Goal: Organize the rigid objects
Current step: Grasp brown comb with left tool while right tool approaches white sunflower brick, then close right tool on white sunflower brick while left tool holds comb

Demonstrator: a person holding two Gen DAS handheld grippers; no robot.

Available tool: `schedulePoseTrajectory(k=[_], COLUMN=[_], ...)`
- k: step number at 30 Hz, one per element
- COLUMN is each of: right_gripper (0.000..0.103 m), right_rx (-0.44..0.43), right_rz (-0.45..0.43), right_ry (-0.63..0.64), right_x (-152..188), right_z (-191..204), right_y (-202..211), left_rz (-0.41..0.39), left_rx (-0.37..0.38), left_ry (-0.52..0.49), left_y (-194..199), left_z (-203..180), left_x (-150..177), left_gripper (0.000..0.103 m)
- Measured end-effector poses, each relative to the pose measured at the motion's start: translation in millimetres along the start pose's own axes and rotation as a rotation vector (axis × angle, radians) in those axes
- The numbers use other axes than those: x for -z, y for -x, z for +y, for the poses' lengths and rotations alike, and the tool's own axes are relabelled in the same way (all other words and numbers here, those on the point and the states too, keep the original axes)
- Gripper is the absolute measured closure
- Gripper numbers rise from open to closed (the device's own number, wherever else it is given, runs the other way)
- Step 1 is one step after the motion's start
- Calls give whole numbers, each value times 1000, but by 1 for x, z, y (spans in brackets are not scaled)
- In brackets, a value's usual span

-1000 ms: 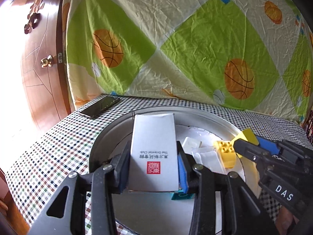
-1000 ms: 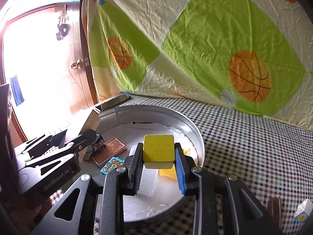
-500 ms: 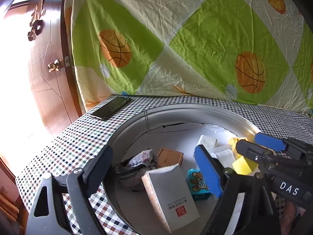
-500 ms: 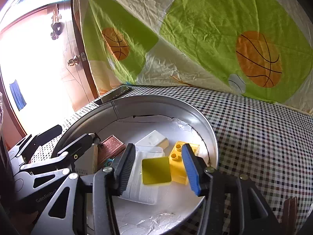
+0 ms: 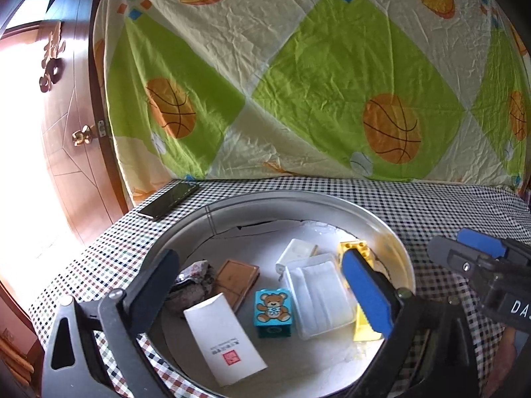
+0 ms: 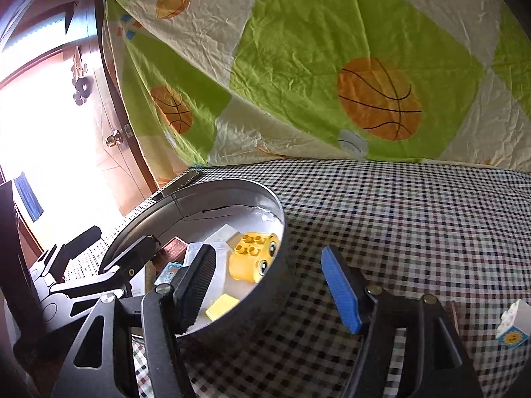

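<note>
The big round metal pan point(image 5: 391, 229) sits on the checked tablecloth point(image 6: 415, 205), and the things lie inside it. The left gripper point(image 5: 262, 285) hangs over the pan; its jaws have just been opening and now stand very wide, holding nothing. Under them, on the pan's floor, the white box point(image 5: 225, 335) lies flat near the front rim. Beside it stands the teal bear block point(image 5: 272, 311), then a white tray point(image 5: 318, 298).

The right gripper point(image 6: 268, 282) is over the pan's right rim. Its jaws have just been opening, about halfway, with nothing between them. The flat yellow square point(image 6: 221, 305) lies in the pan beside the yellow brick point(image 6: 254, 258).
</note>
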State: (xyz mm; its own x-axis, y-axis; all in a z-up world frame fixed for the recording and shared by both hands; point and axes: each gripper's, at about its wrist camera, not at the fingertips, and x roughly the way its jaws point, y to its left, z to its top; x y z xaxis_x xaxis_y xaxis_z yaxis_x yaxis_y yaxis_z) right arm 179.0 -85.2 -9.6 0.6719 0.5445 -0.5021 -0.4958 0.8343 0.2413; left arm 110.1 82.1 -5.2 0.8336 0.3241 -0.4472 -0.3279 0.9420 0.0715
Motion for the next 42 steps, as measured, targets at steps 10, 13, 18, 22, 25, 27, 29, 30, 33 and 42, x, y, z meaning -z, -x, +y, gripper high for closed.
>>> schedulePoseTrajectory(k=[10, 13, 18, 22, 25, 27, 29, 30, 33, 42], right_gripper=[33, 33, 33, 32, 28, 26, 25, 25, 25, 25], right_rx=[296, 385, 426, 443, 420, 413, 404, 405, 402, 419], right_rz=[-47, -58, -70, -85, -98, -101, -95, -91, -78, -30], right_ry=[-97, -150, -198, -204, -239, -261, -277, -282, -295, -287], right_x=[36, 46, 51, 53, 57, 58, 58, 58, 59, 58], right_z=[-107, -139, -165, -170, -178, -180, -182, -184, -187, -187], right_y=[74, 89, 101, 106, 111, 112, 110, 110, 108, 96], left_rz=[81, 157, 223, 249, 265, 295, 329, 359, 393, 382], left_rx=[242, 312, 364, 386, 395, 408, 428, 436, 466, 488], left_ry=[-58, -100, -172, -196, -222, -239, -238, -242, -222, -221], left_y=[8, 0, -1, -1, -2, -6, -11, -16, -23, -24], left_z=[-101, -142, -198, -225, -238, -247, -252, -255, -257, -239], left_x=[6, 17, 31, 34, 37, 42, 45, 47, 47, 46], left_gripper=[0, 0, 1, 2, 10, 17, 23, 26, 49, 80])
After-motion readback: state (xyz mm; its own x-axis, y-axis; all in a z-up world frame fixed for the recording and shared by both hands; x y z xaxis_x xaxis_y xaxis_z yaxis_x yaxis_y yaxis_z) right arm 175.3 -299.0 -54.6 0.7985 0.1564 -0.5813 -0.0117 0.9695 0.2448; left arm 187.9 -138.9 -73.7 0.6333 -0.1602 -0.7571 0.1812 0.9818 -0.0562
